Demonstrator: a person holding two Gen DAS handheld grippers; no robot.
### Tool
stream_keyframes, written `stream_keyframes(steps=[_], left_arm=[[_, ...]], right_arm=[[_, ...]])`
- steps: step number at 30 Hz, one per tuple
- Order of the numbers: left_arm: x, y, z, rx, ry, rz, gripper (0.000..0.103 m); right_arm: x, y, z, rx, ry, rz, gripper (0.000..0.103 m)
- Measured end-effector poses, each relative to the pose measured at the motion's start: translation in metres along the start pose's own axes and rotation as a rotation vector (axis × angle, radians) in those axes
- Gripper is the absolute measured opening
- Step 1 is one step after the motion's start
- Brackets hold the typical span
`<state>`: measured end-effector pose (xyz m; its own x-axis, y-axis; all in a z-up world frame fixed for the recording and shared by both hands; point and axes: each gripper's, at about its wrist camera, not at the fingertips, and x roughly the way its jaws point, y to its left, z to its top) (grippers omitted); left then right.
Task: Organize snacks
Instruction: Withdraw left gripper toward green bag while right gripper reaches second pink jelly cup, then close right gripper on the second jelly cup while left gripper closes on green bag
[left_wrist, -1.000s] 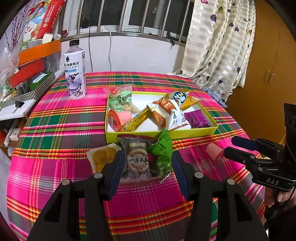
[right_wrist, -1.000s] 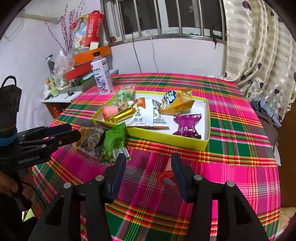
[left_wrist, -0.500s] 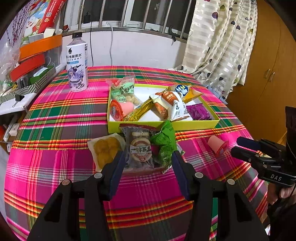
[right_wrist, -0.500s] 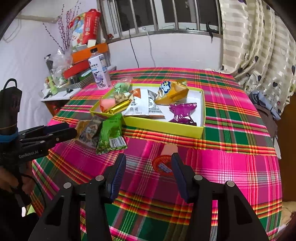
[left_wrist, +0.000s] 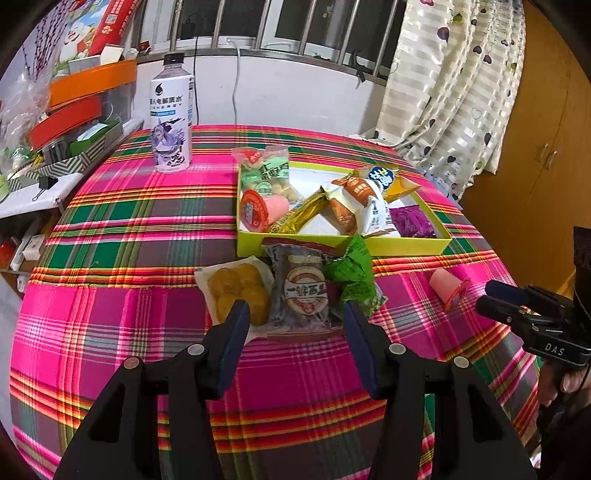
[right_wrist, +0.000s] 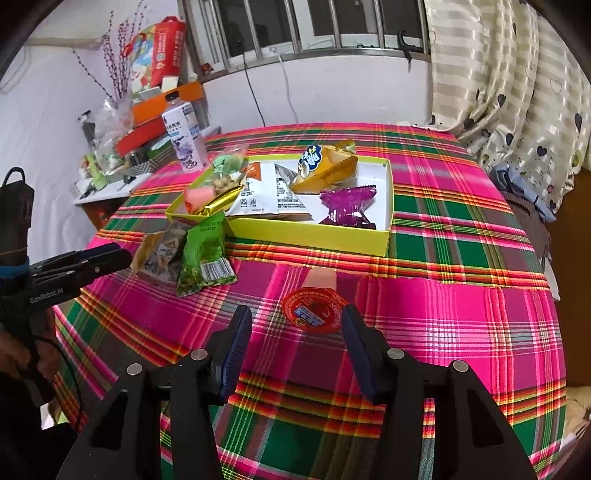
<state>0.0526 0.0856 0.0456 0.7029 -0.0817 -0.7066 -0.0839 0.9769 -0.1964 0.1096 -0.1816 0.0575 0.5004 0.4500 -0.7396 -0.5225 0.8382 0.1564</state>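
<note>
Right wrist view: jelly cup (right_wrist: 314, 306) on its side on tabletop (right_wrist: 461, 325), outside yellow box (right_wrist: 314, 236). Right hand-held gripper (right_wrist: 295, 325) apart, empty; left hand-held gripper (left_wrist: 293, 321) likewise, over wafer packet (left_wrist: 304, 291). Probably light, thin-walled, rollable; best gripped gently across cup body.

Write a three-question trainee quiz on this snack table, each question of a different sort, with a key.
1. True or false: the pink jelly cup on the cloth lies on its side outside the yellow box.
2. Which snack in the box lies nearest its right wall in the right wrist view? A) purple packet B) gold bar C) white pouch
3. Fill in: the right gripper and the left gripper both hold ____.

Key: 1 true; 2 A; 3 nothing, since both sets of jaws stand open above the tablecloth.
</note>
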Motion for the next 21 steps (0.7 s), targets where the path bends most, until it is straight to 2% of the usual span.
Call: stream_keyframes(steps=[21], left_arm=[[0.021,0.001,0.005,-0.002,0.044,0.003,0.053]], right_arm=[[0.020,-0.014,0.003,0.056,0.030,-0.037,0.050]])
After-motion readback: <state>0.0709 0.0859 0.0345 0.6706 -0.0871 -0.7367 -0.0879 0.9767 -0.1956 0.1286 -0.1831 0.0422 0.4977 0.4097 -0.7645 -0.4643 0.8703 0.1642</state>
